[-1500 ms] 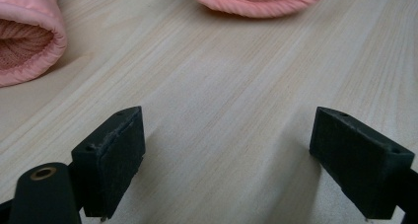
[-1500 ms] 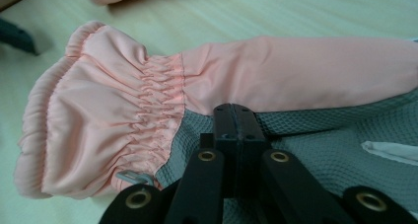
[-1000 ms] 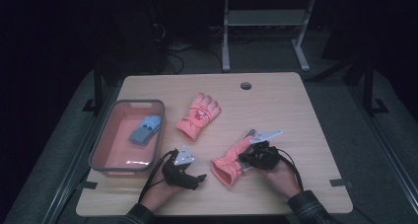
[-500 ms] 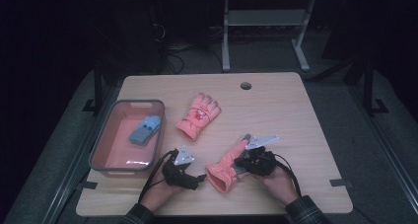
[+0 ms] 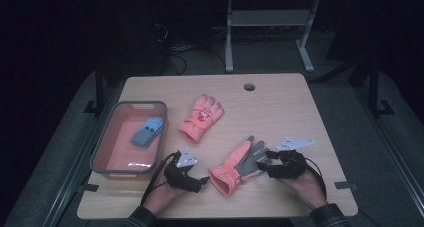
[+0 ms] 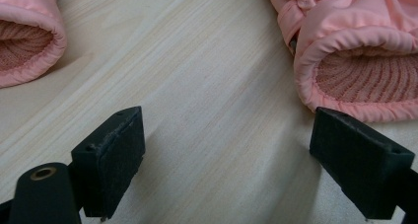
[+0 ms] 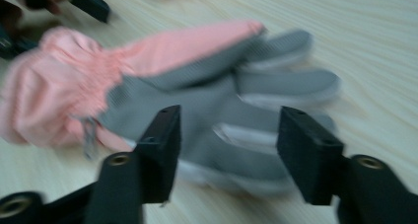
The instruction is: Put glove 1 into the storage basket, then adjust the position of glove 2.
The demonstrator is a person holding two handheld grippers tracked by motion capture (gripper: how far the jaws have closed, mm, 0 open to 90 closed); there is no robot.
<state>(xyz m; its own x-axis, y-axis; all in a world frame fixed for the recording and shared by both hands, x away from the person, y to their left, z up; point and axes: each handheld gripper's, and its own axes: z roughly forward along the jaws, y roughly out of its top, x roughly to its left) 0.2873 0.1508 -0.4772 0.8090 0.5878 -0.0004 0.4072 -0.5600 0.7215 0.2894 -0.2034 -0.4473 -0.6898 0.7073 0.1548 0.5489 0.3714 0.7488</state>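
Observation:
A pink glove (image 5: 231,168) lies grey palm up on the wooden table (image 5: 280,112), its cuff toward the left gripper. My right gripper (image 5: 265,162) sits at the glove's fingertips. Its jaws have just been opening, and in the right gripper view (image 7: 229,115) they stand apart with the grey palm (image 7: 212,110) just past them, not pressed. My left gripper (image 5: 204,179) rests open beside the cuff (image 6: 360,81), with bare table between its jaws (image 6: 226,118). A second pink glove (image 5: 201,117) lies farther back; its cuff (image 6: 24,41) shows at the left.
A pink bin (image 5: 100,152) with a grey rim stands at the table's left and holds a light blue glove (image 5: 148,131). A round cable hole (image 5: 249,86) is near the far edge. A metal stand (image 5: 270,22) is on the floor beyond.
The right gripper let go of the pink glove's fingers and drew back to the right, its jaws opening. The glove now lies flat on the table. The left gripper stayed put.

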